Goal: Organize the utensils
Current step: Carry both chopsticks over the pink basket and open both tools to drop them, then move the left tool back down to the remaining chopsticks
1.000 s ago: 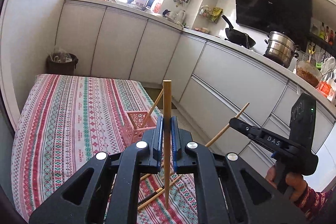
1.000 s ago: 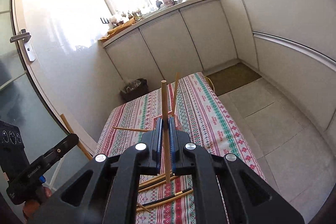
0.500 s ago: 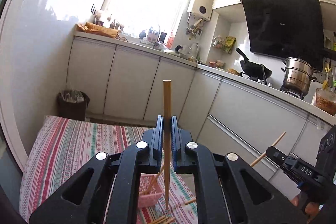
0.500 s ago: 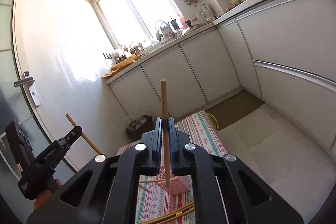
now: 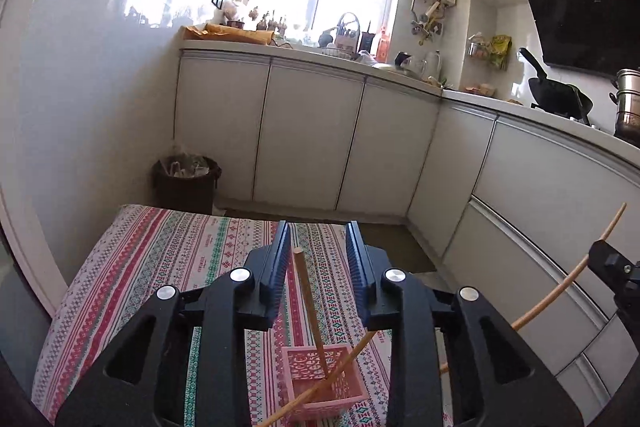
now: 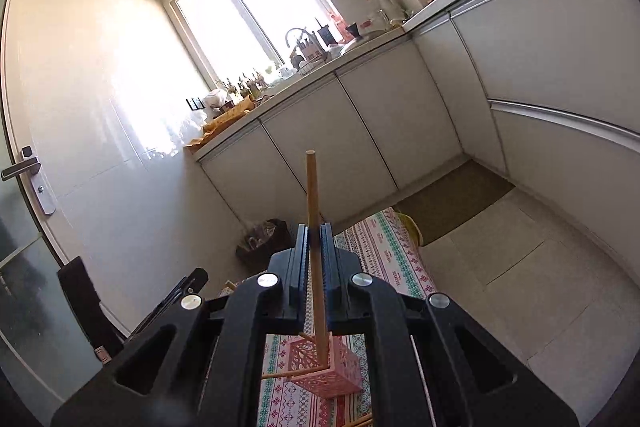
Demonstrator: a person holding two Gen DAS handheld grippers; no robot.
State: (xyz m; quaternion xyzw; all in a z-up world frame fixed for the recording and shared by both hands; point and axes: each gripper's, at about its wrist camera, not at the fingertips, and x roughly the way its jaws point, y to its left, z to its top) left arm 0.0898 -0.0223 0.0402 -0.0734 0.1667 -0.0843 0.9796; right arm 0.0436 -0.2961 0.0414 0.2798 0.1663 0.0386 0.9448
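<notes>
Closest to me, the left gripper (image 5: 319, 253) has its jaws apart, and a chopstick (image 5: 310, 307) stands free between them, its tip down in the pink basket (image 5: 324, 383) on the striped tablecloth (image 5: 160, 267). The right gripper (image 6: 314, 251) is clamped on another chopstick (image 6: 313, 227) poised above that basket; I'd lower it straight and let go only once the tip sits inside, clear of the leaning sticks.

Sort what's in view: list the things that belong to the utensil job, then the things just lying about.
Job:
- pink basket
- chopstick standing in the basket
- chopstick held by the right gripper
- left gripper, jaws open
- right gripper

Lying about:
- trash bin
- black pan
- steel pot
</notes>
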